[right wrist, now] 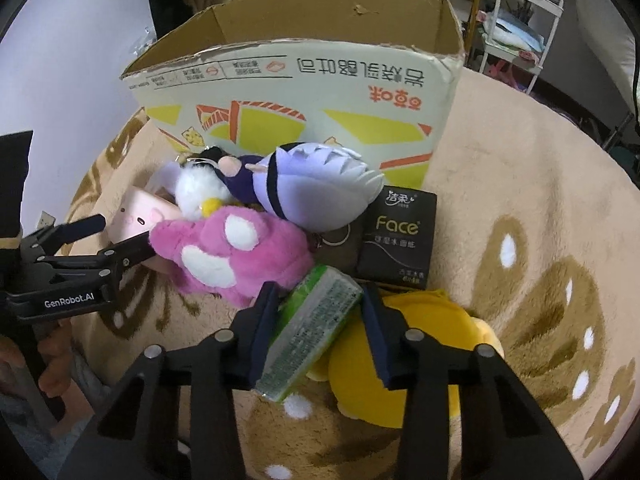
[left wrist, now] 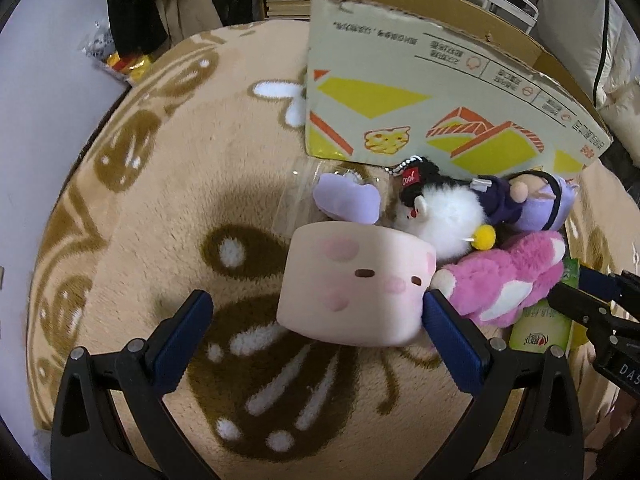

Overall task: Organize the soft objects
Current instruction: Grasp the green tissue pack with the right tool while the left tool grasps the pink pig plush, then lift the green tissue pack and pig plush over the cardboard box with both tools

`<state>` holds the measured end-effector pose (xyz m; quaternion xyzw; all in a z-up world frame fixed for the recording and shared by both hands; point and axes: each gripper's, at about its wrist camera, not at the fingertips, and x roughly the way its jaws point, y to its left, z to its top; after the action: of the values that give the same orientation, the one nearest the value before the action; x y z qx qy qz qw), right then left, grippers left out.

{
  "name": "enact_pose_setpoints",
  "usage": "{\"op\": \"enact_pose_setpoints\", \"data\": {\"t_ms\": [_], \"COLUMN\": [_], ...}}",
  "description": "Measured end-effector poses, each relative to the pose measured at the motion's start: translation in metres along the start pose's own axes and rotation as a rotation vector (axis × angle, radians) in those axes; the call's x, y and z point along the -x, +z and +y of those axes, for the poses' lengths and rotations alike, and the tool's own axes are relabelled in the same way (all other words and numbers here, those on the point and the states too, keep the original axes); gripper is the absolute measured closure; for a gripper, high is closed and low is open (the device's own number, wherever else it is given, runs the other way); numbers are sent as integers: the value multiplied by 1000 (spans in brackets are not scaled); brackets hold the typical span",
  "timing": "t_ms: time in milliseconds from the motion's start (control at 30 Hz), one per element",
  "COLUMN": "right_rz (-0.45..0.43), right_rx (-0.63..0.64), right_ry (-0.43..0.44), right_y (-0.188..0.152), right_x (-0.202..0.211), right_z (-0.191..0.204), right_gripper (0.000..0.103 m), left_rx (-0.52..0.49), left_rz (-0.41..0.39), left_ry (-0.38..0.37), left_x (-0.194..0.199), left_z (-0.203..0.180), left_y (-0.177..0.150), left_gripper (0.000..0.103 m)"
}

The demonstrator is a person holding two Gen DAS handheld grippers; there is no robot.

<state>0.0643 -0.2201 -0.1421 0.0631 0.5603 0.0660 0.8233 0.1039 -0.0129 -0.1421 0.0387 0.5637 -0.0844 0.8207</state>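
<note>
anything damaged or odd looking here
The printed cardboard box has a ragged, torn top edge and a crushed front corner at its right, and its print reads upside down. The soft toys lie heaped against its front wall, not inside. Otherwise nothing looks spilled or broken.

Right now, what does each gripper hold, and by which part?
The right gripper is around the green tissue pack, across its long sides. The left gripper is open around the pink cube plush, holding nothing.

My left gripper (left wrist: 316, 314) sits spread wide, right finger touching the pink cube plush (left wrist: 352, 284), pink furry toy (left wrist: 516, 276) just beside it, cardboard box (left wrist: 436, 92) behind.
</note>
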Motion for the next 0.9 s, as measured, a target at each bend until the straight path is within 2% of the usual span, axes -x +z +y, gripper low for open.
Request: {"op": "enact_pose_setpoints", "data": {"t_ms": [333,400,467,533,600,633,700,900], "right_rz": [-26,-36,-46,-54,-65,-72,-89,-163], "right_rx": [-3,-1,6,13,15,15,17,13], "right_ry": [-1,-13,-36,-42,-44,-43,-52,-94], "right_y": [0,0,0,-1,-2,-3,-3,-5], "right_x": [8,11,13,16,19,21,25,43], "right_z": [-2,-2,1,3,4,3,3,2], "right_gripper": [62,63,63,64,64,64,65,65], "left_rx": [-11,-6,1,-10,-19,-24,-35,-68], "left_rz": [4,13,21,10,6,3,-9,-34], "left_ry": [8,-11,-21,-25,-49,-66,-57,-32], "left_x": [-3,-5,-6,-4,0,2,5,20], "left_z": [-4,-3,-2,-5,-8,-10,-12,-20], "left_y": [-2,-3,-3,-3,-5,-6,-8,-17], "left_gripper": [4,11,12,19,38,41,47,59]}}
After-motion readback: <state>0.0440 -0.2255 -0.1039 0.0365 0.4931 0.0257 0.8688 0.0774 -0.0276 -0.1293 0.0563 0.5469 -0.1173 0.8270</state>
